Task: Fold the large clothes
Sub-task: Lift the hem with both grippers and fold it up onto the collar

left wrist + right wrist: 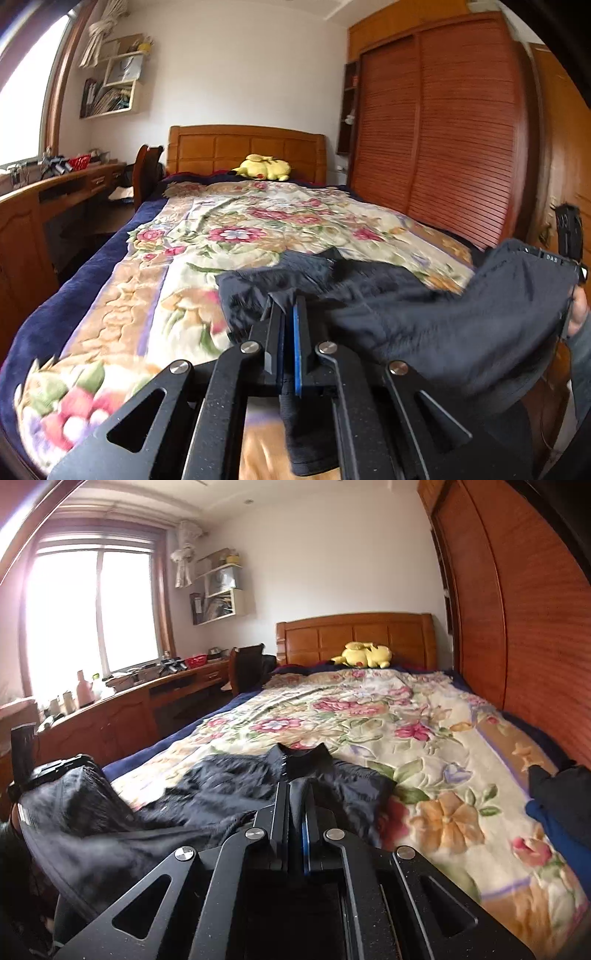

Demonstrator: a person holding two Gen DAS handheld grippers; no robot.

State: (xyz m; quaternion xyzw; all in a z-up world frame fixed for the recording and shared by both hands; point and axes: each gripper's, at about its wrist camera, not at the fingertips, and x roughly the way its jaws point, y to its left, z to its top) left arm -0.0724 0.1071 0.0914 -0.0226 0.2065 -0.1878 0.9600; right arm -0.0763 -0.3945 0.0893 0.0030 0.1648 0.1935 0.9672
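A dark navy garment with a collar lies spread on the floral bed cover, its near edge lifted off the bed. My left gripper is shut on a fold of that edge, and cloth hangs down between its fingers. In the right wrist view the same dark garment stretches across the floral bed cover, collar pointing to the headboard. My right gripper is shut on another fold of the near edge. Each view shows the other gripper at the side, wrapped in lifted cloth.
A yellow plush toy lies by the wooden headboard. A wooden desk with clutter and a chair run along the left, a slatted wardrobe along the right. Dark and blue cloth sits at the bed's right edge.
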